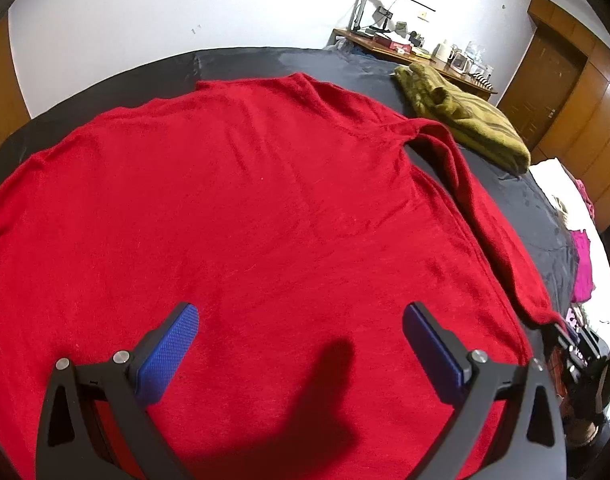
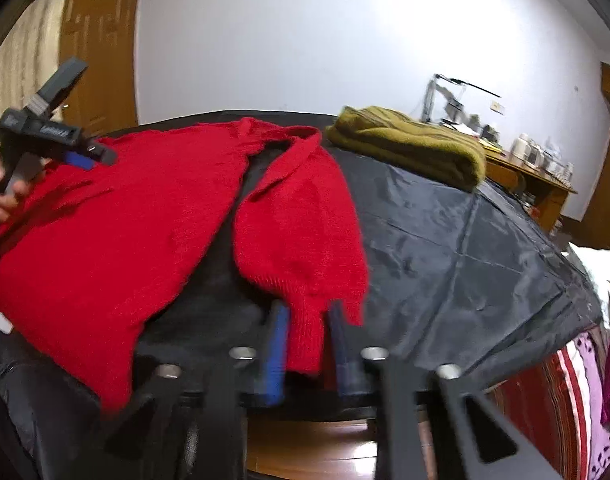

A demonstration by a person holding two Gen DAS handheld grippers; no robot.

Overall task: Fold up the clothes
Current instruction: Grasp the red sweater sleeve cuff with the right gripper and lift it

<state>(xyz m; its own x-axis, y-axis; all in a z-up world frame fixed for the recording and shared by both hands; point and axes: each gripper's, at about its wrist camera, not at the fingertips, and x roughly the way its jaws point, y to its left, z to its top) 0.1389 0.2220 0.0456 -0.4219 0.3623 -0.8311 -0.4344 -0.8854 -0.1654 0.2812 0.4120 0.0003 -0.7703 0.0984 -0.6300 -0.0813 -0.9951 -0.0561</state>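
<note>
A red knitted sweater (image 1: 245, 208) lies spread flat on a black cloth-covered table (image 1: 517, 192). Its right sleeve (image 1: 493, 216) runs down along the body toward the near right edge. My left gripper (image 1: 301, 320) hovers open over the sweater's lower body, blue pads wide apart, holding nothing. In the right wrist view the sweater (image 2: 105, 232) lies to the left and my right gripper (image 2: 305, 320) is shut on the sleeve cuff (image 2: 305, 332) at the table's near edge. The left gripper (image 2: 81, 156) shows there at far left, held by a hand.
A folded olive-green garment (image 1: 465, 116) lies at the table's far right corner, also seen in the right wrist view (image 2: 409, 148). A cluttered wooden desk (image 1: 417, 52) stands against the white wall behind. Pink and striped fabrics (image 2: 585, 392) lie to the right, off the table.
</note>
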